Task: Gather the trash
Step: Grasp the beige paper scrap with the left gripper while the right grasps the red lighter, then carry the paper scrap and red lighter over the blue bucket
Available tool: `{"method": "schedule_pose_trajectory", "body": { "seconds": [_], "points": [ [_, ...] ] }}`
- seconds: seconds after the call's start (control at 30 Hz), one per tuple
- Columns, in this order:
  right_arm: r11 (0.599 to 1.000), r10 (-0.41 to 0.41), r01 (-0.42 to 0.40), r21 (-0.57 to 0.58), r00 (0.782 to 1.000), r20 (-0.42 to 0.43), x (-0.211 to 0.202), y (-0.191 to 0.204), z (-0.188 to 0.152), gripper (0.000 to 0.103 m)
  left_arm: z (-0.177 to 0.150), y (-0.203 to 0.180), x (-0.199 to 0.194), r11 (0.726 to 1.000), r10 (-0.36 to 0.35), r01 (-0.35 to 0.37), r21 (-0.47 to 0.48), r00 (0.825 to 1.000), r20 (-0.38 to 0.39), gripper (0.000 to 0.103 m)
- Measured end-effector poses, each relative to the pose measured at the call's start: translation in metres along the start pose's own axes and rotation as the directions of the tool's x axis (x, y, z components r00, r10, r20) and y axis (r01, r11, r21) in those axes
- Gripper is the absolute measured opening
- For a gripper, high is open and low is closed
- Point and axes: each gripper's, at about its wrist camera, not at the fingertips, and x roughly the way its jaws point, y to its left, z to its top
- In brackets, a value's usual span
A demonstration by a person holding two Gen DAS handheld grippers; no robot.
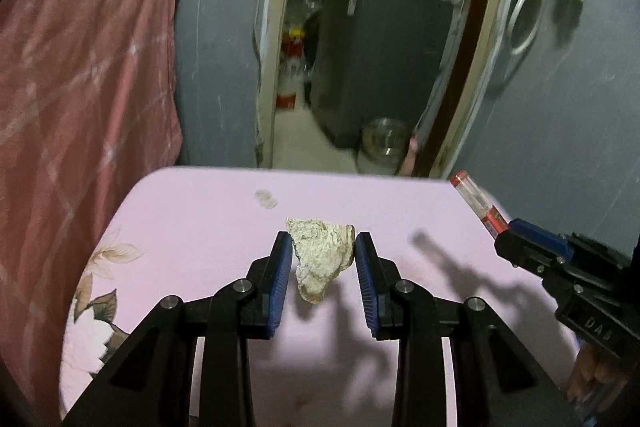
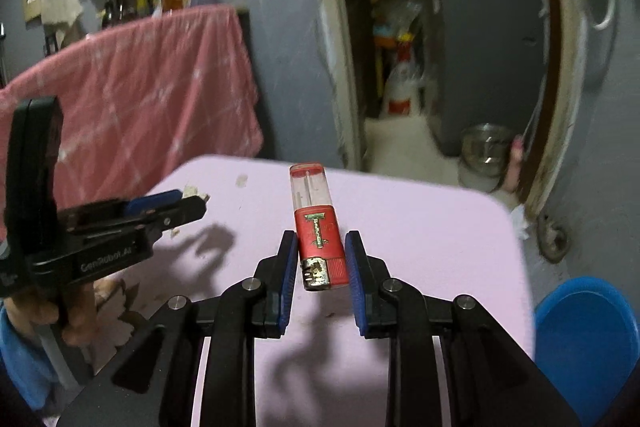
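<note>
My left gripper [image 1: 322,259] is shut on a crumpled beige scrap of paper [image 1: 320,255], held clear above the pink table [image 1: 192,219]. In the right wrist view that gripper [image 2: 188,203] shows at the left with the scrap [image 2: 196,191] at its tip. My right gripper [image 2: 320,259] is shut on a red lighter with a clear end [image 2: 318,227], also lifted off the table. The left wrist view shows the lighter [image 1: 478,205] sticking out of the right gripper [image 1: 506,233] at the right edge.
A pink cloth [image 1: 80,87] hangs over furniture at the left. Behind the table, a doorway [image 1: 360,67] opens on a cluttered room with a grey cabinet and a steel pot [image 1: 384,143]. A blue round container [image 2: 586,335] stands low at the right of the table.
</note>
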Motion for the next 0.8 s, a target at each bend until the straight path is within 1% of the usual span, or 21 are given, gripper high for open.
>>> {"method": "schedule_pose_trajectory", "body": {
  "seconds": [0.17, 0.33, 0.5, 0.67, 0.8],
  "points": [
    [0.999, -0.054, 0.053, 0.007, 0.992, 0.116, -0.033, -0.008, 0.000, 0.022, 0.005, -0.030, -0.015, 1.000, -0.027, 0.026, 0.010, 0.994, 0.108, 0.028],
    [0.994, -0.113, 0.109, 0.027, 0.969, 0.219, -0.068, -0.021, -0.003, 0.022, 0.013, -0.061, -0.025, 0.998, -0.062, 0.059, 0.021, 0.980, 0.190, 0.028],
    [0.982, -0.187, 0.175, 0.066, 0.933, 0.308, -0.105, -0.041, -0.010, 0.022, 0.020, -0.095, -0.029, 0.995, -0.099, 0.092, 0.042, 0.966, 0.241, 0.028],
    [0.967, -0.253, 0.226, 0.116, 0.904, 0.344, -0.134, -0.063, -0.018, 0.022, 0.017, -0.127, -0.030, 0.987, -0.157, 0.146, 0.060, 0.949, 0.272, 0.028],
    [0.948, -0.319, 0.283, 0.149, 0.868, 0.381, -0.158, -0.077, -0.025, 0.022, 0.013, -0.157, -0.036, 0.981, -0.190, 0.170, 0.090, 0.931, 0.312, 0.028]
  ]
}}
